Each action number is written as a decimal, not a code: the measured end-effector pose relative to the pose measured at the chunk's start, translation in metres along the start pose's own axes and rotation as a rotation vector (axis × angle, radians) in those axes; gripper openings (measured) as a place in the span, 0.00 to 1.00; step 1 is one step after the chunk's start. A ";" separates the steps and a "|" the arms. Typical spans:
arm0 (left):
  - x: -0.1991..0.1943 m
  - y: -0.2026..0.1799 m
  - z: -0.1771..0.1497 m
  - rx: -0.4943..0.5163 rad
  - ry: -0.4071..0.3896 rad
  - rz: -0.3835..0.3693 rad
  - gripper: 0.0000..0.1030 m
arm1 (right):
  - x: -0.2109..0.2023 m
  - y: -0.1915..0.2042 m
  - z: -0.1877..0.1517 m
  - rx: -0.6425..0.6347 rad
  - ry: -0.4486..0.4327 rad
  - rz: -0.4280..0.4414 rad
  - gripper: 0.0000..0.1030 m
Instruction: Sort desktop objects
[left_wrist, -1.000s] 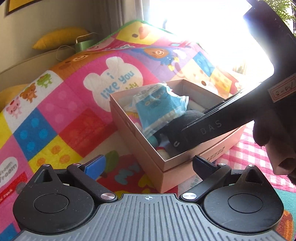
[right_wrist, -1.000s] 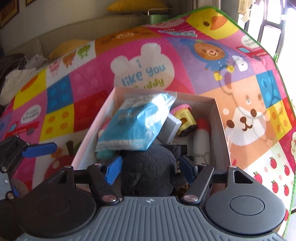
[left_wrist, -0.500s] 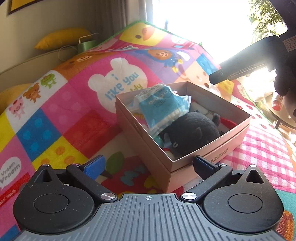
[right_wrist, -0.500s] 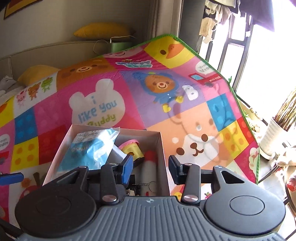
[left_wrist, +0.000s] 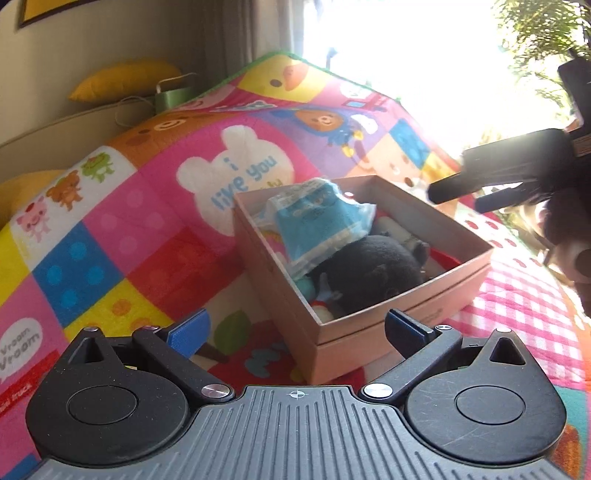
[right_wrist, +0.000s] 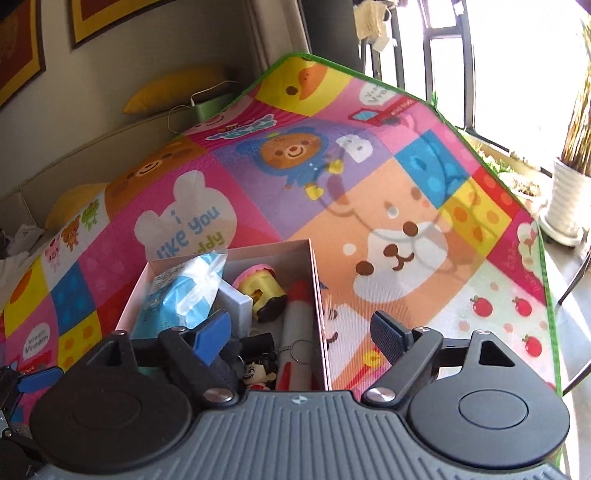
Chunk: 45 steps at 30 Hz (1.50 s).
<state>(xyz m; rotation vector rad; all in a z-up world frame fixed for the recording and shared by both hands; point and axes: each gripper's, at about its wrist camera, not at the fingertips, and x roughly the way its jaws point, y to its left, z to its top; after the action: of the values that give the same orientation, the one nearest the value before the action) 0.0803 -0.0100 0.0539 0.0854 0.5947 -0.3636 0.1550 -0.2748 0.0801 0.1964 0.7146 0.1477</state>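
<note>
My left tongs (left_wrist: 295, 332) stood wide apart, gripping nothing, the pink box (left_wrist: 391, 332) at twelve o'clock. My right tongs (right_wrist: 301, 334) gaped empty above its right wall.

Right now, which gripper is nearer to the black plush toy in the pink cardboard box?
Left, seemingly. The left gripper faces the black plush toy across the box's corner; the right gripper hangs above the far side.
</note>
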 end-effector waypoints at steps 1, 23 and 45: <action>0.000 -0.004 0.000 0.004 0.000 -0.038 1.00 | 0.005 -0.005 -0.001 0.035 0.025 0.025 0.83; -0.001 0.010 -0.017 -0.101 0.089 0.071 1.00 | 0.027 0.024 -0.023 0.094 0.071 0.263 1.00; -0.010 -0.014 -0.064 -0.153 0.094 0.263 1.00 | -0.018 0.040 -0.142 -0.161 0.052 -0.155 1.00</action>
<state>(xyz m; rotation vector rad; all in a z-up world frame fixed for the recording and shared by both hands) 0.0338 -0.0080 0.0064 0.0331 0.6932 -0.0591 0.0444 -0.2211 -0.0042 -0.0165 0.7635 0.0621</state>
